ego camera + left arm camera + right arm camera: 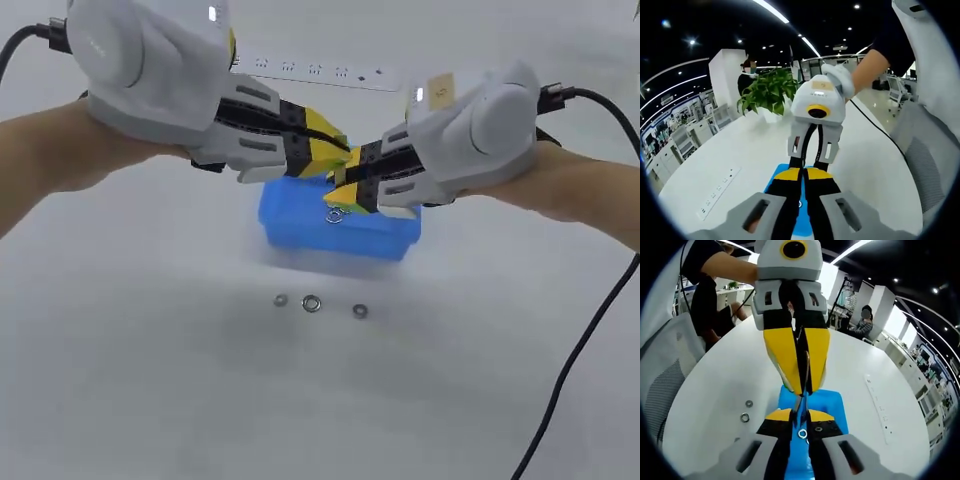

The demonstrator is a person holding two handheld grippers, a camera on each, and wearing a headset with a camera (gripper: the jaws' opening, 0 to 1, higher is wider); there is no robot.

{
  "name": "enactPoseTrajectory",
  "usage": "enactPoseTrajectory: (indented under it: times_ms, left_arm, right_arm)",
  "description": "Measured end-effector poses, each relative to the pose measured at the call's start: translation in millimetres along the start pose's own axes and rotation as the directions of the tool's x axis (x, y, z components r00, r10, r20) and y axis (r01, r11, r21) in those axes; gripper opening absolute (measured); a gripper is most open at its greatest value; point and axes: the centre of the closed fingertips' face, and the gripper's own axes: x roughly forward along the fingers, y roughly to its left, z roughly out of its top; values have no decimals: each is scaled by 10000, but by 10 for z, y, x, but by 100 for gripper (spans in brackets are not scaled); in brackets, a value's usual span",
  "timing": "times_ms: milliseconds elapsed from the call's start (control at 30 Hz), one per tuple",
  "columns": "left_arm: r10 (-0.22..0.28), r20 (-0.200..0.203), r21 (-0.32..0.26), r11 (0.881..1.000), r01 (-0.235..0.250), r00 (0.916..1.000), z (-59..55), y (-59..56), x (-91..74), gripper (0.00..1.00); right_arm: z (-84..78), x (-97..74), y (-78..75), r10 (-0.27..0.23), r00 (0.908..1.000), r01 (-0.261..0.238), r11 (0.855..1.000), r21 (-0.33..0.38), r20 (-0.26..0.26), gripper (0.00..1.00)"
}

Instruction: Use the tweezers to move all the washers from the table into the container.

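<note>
White table (150, 400), tweezers (800, 407) tips angled down toward blue container (300, 225), holding washer (802, 433)

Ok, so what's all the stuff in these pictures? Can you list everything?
washers: four, silver; three in a row on the table in front of the container, one at the tweezers' tip over the container
container: one, blue; on the table under the grippers
tweezers: one, silver; between the left gripper's jaws
power strip: one, white; far side of the table
plant: one, green; beyond the table
table: one, white
cables: two, black; running from the grippers
left gripper: white, yellow-and-black jaws shut on the tweezers
right gripper: same colours; grip unclear
</note>
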Motion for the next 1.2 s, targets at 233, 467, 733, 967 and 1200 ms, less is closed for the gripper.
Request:
enactPoseTrajectory:
  times_ms: [233, 467, 733, 967, 1200]
  left_arm:
    - [314, -201, 171, 9994, -311, 9993, 15, 51, -61, 5]
    - [1005, 135, -68, 9949, -1004, 9948, 152, 162, -238, 5]
    - [1382, 263, -141, 9904, -1378, 9901, 164, 149, -422, 5]
    - [1521, 366, -263, 9881, -1512, 9877, 190, -97, -551, 5]
    - [868, 337, -215, 9961, -862, 9957, 257, -506, -565, 5]
  right_arm:
    - [1, -53, -9, -239, 9997, 240, 9996, 174, -78, 18]
    - [-36, -244, -87, -1207, 9927, 1208, 9911, 555, -45, 30]
    - [-85, -640, -49, -2522, 9676, 2524, 9667, 423, -95, 45]
    - [-237, -885, 114, -3270, 9449, 3263, 9373, 1227, -144, 69]
    - [-504, -1050, 533, -3366, 9401, 3396, 9116, 2315, -535, 74]
